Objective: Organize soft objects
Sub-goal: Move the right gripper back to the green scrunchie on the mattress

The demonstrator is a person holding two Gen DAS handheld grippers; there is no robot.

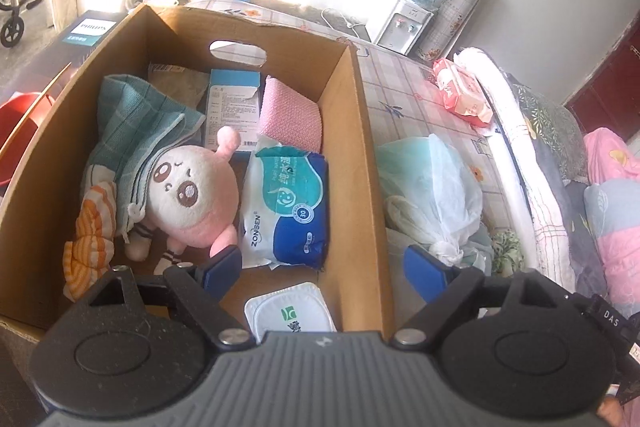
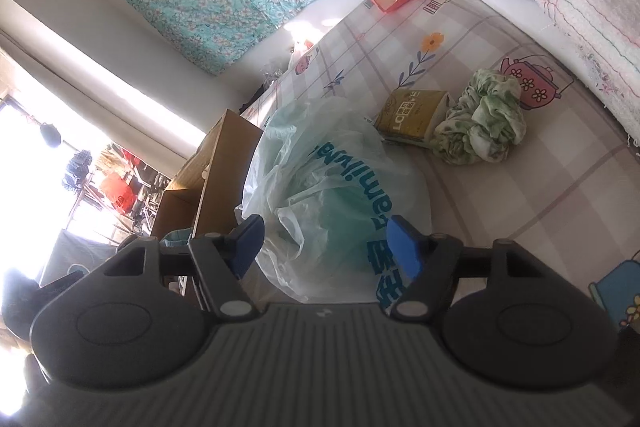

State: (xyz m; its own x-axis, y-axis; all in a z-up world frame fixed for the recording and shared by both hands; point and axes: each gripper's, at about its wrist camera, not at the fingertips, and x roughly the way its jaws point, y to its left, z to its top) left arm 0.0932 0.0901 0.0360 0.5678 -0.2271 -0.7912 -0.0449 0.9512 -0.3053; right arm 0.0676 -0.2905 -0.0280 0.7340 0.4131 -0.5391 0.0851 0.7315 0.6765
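Nearest the lens in the left wrist view, the left gripper (image 1: 324, 265) hangs above the open brown cardboard box (image 1: 352, 131) with its blue-padded jaws spread wide and nothing between them. Under it, from left to right, the box holds an orange-and-white striped cloth (image 1: 90, 239), a folded teal checked towel (image 1: 136, 131), a pink-and-white plush doll (image 1: 192, 195), a blue-and-white pack of wet wipes (image 1: 290, 205) and a pink woven cloth (image 1: 290, 117); a white lidded container (image 1: 290, 311) lies at the near edge, half hidden behind the gripper body. Right of the box wall, a translucent pale-green plastic bag (image 1: 430, 179) sits on the checked bed sheet (image 1: 404, 95), and further back a red-and-white tissue pack (image 1: 462, 93).

In the right wrist view, the right gripper (image 2: 326, 247) is also released, its jaws standing apart on either side of that same plastic bag (image 2: 328, 179) without pressing it. To the right lie an olive-yellow tissue pack (image 2: 412, 119) and a crumpled green-spotted cloth (image 2: 480, 119), just beside each other.

The sorting looks well advanced: several soft things are already boxed, while the bag, both tissue packs and the green cloth remain out on the bed. What the bag contains cannot be made out, and the box's far corner behind the towel is hard to read.
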